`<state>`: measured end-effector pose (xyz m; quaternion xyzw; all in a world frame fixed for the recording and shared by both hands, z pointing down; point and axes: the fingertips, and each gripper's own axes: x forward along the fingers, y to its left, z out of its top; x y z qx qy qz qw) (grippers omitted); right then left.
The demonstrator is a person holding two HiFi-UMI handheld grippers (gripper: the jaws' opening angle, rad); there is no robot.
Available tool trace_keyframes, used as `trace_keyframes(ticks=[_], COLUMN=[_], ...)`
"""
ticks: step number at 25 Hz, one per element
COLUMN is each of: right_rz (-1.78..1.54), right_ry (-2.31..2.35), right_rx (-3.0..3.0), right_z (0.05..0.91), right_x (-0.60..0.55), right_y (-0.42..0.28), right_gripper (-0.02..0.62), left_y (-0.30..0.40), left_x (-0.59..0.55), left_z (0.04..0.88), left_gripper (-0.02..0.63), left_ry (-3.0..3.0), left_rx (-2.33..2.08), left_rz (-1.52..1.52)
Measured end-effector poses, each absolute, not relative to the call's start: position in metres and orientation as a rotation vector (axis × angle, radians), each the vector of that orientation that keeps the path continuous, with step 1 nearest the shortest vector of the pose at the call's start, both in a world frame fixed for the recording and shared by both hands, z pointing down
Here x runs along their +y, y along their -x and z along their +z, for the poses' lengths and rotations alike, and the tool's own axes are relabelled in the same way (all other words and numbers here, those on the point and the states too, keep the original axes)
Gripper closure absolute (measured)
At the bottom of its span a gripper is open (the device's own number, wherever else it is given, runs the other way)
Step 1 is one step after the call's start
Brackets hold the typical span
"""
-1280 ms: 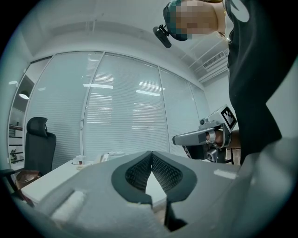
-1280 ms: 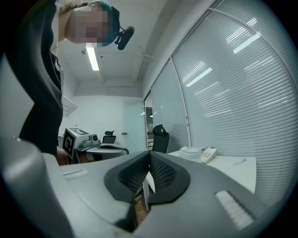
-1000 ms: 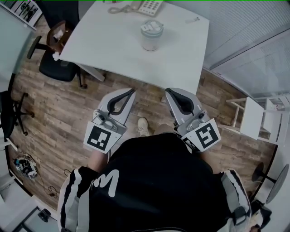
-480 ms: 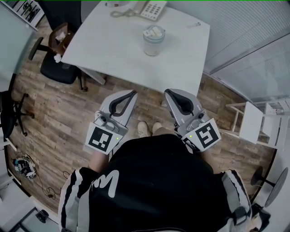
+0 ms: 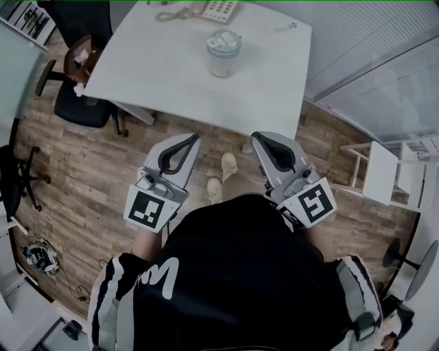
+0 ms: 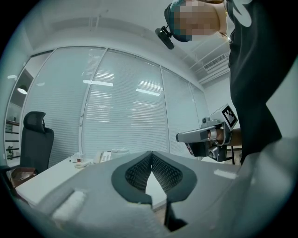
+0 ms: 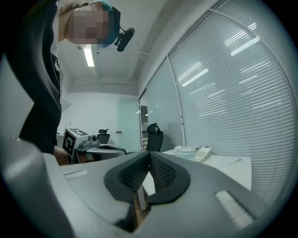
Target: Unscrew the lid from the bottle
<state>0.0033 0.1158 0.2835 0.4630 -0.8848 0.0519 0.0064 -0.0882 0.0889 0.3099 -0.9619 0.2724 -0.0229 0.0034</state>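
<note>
Both the left tongs [image 5: 194, 138] and the right tongs [image 5: 255, 136] are pressed together on nothing, side by side above the floor [image 5: 89, 164], short of the surface's [image 5: 171, 75] near edge. The bottle [image 5: 223, 60], its lid [image 5: 223, 41] on, stands towards the far edge, near a telephone [image 5: 218, 8].

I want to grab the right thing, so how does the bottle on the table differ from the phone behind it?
The bottle stands upright, round, lid on; the phone lies flat, showing a keypad. The bottle sits nearer the middle of the white table, fully in view; the phone lies at the far edge, cut by the head view's frame. Both rest on that table, untouched.
</note>
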Motion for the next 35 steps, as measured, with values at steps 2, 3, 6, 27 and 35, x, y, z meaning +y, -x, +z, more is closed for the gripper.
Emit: trace_keyframes(ticks=[2,3,6,27,35], right_rz=[0.174,0.177,0.186,0.129,0.133], right_ry=[-1.468,-1.475,-1.471,-1.394,-1.381], right_rx=[-2.762,-2.761,-2.768,-2.841,-2.835], right_z=[0.285,0.286,0.289,0.267,0.278], right_x=[0.112,0.109,0.099,-0.059,-0.094], right_y=[-0.01,-0.013,-0.018,-0.057,-0.086], right_gripper=[0.594,0.594,0.594,0.594,0.594], left_y=[0.083,0.081,0.075,0.038,0.022], left_x=[0.085,0.083,0.073,-0.076,-0.113], left_z=[0.311,0.312,0.313,0.297,0.292], left_gripper=[0.601,0.601,0.601,0.601,0.601], left_ry=[3.017,3.016,3.01,2.944,2.938], left_rx=[0.844,0.841,0.841,0.942,0.977], left_rz=[-0.08,-0.081,-0.09,-0.09,-0.072])
